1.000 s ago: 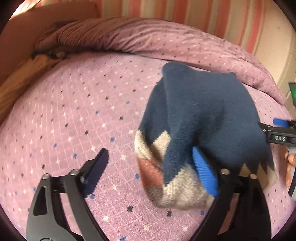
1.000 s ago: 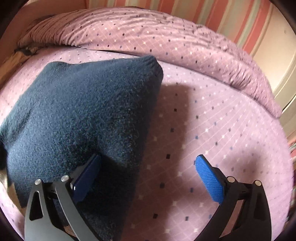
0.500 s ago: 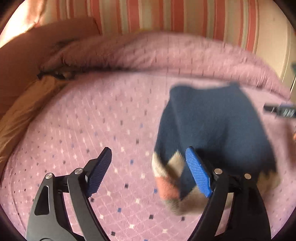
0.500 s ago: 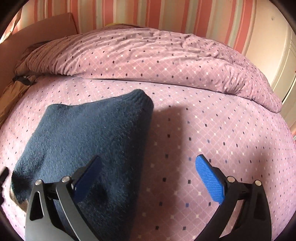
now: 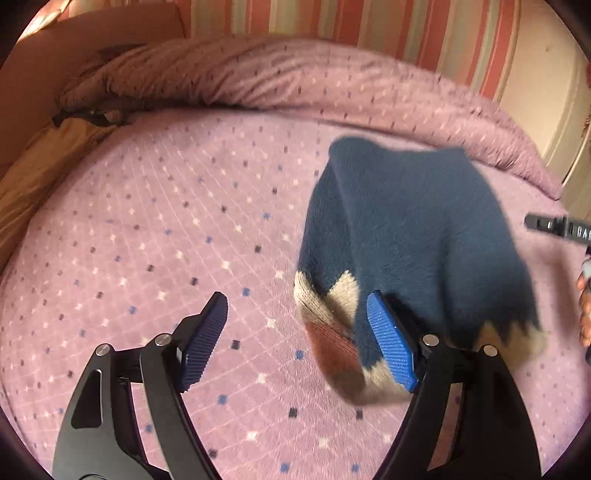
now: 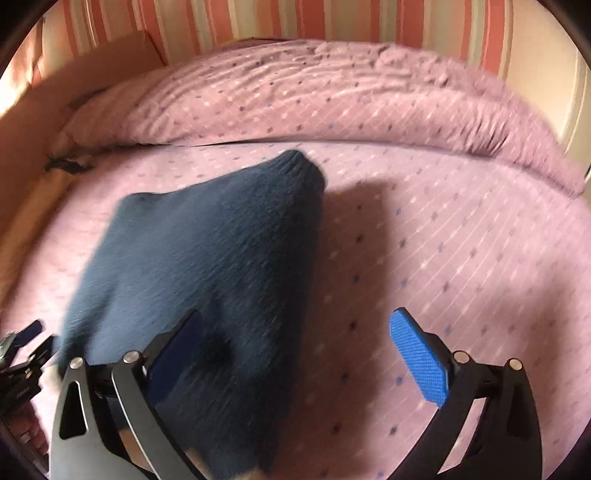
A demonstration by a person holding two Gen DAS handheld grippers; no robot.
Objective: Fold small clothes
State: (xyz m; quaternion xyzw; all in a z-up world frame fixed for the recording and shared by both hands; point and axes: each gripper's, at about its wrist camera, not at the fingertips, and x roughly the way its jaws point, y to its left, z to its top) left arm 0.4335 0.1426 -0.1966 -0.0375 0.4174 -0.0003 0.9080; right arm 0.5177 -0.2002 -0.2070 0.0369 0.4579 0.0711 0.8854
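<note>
A small folded navy knit garment (image 5: pixel 417 236) with a beige and rust zigzag hem lies on the purple dotted bedspread (image 5: pixel 166 221). My left gripper (image 5: pixel 295 338) is open and empty, its right pad just beside the garment's hem. In the right wrist view the garment (image 6: pixel 207 280) lies left of centre. My right gripper (image 6: pixel 295 362) is open and empty, with its left finger over the garment's near edge. The tip of the right gripper shows at the right edge of the left wrist view (image 5: pixel 557 229).
A rolled purple duvet (image 5: pixel 295 81) lies along the far side of the bed under a striped wall (image 5: pixel 369 22). An orange-brown cloth (image 5: pixel 33 177) lies at the bed's left edge. Bare bedspread (image 6: pixel 443 258) lies right of the garment.
Both grippers have pulled back and up from the garment, which now lies farther off. Both stay open.
</note>
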